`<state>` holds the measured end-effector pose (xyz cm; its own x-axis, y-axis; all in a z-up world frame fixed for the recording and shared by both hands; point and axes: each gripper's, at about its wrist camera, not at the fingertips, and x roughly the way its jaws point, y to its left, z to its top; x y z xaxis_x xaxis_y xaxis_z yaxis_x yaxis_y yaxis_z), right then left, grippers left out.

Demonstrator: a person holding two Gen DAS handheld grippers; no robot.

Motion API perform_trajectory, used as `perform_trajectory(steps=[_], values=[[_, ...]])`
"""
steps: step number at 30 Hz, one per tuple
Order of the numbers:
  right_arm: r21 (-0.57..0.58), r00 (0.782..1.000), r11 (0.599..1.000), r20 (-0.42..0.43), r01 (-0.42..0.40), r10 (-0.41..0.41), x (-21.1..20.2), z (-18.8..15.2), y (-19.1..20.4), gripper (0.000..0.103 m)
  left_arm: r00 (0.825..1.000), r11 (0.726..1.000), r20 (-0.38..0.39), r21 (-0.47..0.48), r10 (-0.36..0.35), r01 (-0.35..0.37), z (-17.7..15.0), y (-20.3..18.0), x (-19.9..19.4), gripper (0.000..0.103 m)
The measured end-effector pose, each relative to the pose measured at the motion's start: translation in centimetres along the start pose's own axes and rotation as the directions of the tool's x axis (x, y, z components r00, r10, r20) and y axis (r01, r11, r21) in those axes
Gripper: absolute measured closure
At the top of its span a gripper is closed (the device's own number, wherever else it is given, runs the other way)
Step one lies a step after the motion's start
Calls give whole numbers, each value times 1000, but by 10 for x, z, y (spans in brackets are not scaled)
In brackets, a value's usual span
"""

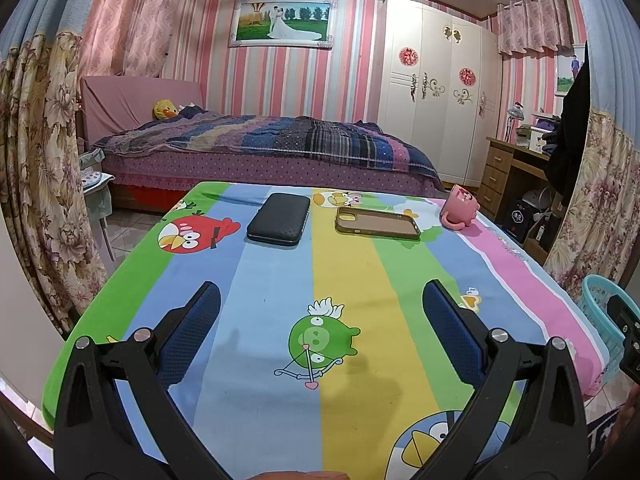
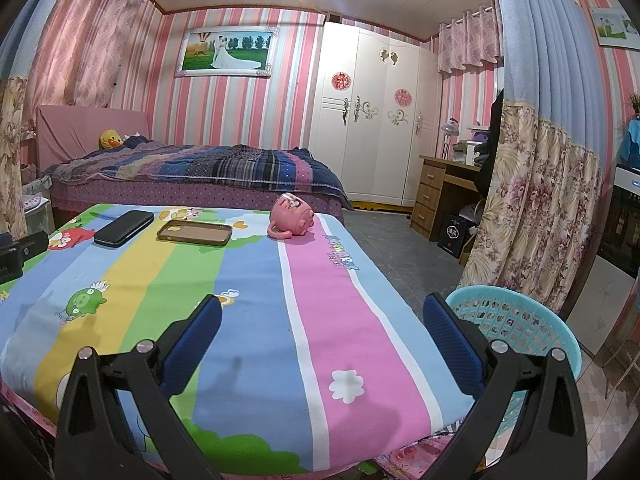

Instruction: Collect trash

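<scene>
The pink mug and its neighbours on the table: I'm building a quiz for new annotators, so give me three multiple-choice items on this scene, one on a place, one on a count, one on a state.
1. Where is the turquoise basket?
A. On the bed
B. Beside the table's right edge, lower than the tabletop
C. On the desk

2. How many loose objects lie on the tablecloth?
A. Three
B. Five
C. One

3. How is the pink mug lying?
A. Upright, handle to the rear
B. Upside down on its rim
C. Tipped on its side, handle touching the cloth

Answers:
1 B, its rim shows past the cloth's right edge in the right wrist view.
2 A, the black case, the empty phone case and the mug.
3 C, its body points sideways with the handle down on the cloth.
</scene>
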<state>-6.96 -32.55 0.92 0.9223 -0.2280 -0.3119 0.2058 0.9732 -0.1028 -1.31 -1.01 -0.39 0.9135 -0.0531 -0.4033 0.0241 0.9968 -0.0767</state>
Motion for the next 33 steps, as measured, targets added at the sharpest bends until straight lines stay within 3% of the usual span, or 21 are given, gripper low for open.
perform_trajectory(steps=[33], values=[[-4, 1000, 1000, 3, -1, 1, 0, 2, -2, 5, 1000, 1000, 0, -2, -1, 1, 0, 1, 0, 5]])
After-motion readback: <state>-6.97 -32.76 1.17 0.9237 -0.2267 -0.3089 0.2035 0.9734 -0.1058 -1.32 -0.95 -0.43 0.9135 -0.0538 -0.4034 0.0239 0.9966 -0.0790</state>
